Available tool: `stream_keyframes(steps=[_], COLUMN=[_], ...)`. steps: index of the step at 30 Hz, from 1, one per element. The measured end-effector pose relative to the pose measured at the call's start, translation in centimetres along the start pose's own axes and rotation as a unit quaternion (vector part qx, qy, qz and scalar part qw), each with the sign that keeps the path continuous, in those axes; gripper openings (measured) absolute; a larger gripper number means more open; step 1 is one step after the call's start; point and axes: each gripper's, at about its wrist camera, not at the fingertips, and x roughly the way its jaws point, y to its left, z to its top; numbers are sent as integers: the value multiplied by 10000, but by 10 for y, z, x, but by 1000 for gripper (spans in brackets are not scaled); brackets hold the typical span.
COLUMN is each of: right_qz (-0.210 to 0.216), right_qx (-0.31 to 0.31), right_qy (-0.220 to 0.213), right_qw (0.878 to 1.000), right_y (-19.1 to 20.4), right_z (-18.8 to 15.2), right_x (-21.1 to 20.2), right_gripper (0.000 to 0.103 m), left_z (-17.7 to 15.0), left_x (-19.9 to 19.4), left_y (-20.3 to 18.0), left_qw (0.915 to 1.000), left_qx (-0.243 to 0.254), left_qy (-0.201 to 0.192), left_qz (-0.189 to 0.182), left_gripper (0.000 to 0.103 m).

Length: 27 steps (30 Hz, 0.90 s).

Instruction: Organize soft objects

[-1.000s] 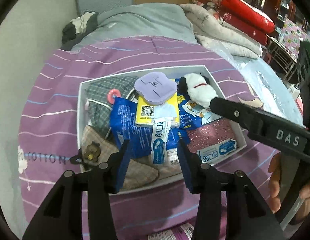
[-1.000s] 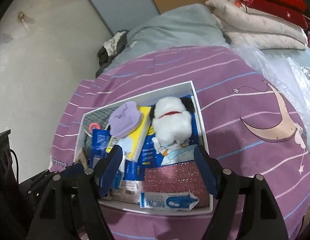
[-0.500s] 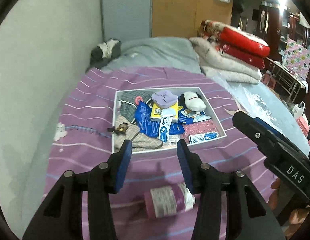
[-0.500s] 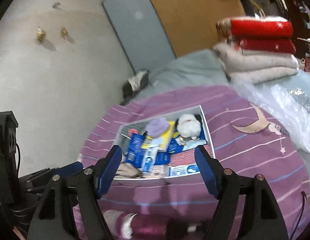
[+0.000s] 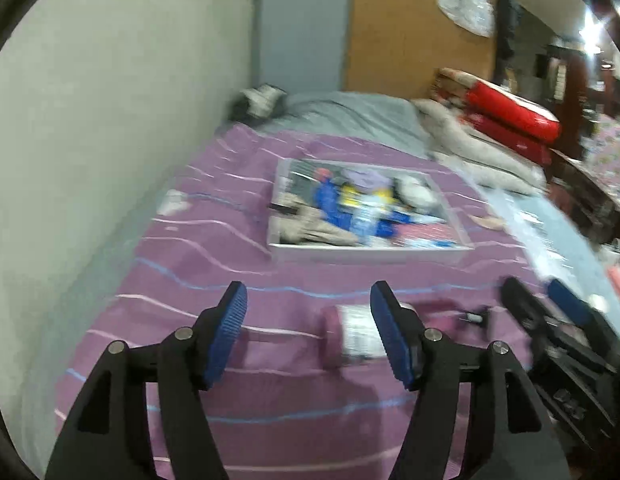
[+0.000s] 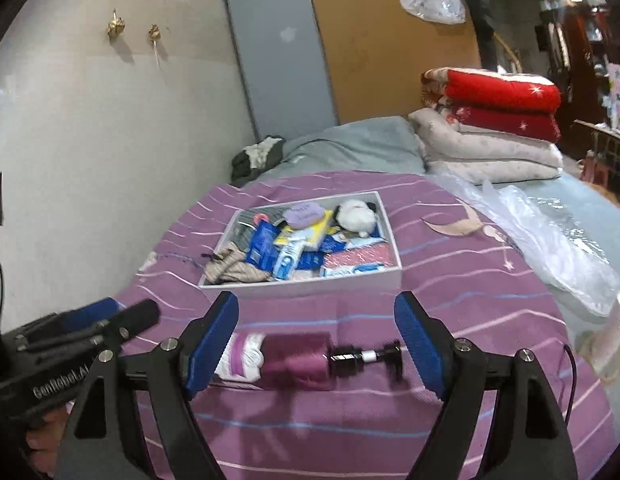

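Soft objects fill the white box [image 6: 384,276]; your left tongs [image 5: 308,336] and right tongs [image 6: 316,344], released and just widening, next address the pump bottle [image 6: 294,358].

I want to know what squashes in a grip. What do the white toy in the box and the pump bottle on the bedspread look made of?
White toy: fuzzy plush, probably stuffed fabric. Pump bottle: seemingly hard, smooth maroon plastic, with a glossy black pump head.

Black claw [image 6: 316,344], blue ribbed pads [image 6: 416,344], silver screws
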Motion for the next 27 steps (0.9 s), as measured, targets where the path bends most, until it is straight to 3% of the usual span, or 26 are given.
stream_keyframes(steps=[2, 5, 14, 27], right_qz=[-71, -124, -358, -479], right_qx=[27, 77, 124, -126], right_qy=[-47, -27, 214, 125], right_qw=[10000, 9999, 9991, 9987], right_y=[-1, -4, -8, 2], right_z=[-11, -19, -25, -26], right_x=[1, 5, 17, 14], right_gripper=[81, 81, 81, 81], left_z=[-8, -16, -25, -31], left_x=[3, 13, 18, 19], left_y=[-1, 1, -3, -11], left_qw=[9999, 9999, 9995, 9989], left_qx=[84, 41, 118, 318], left_qy=[-108, 42, 191, 226], left_qz=[49, -109, -222, -271], left_gripper=[65, 65, 65, 65])
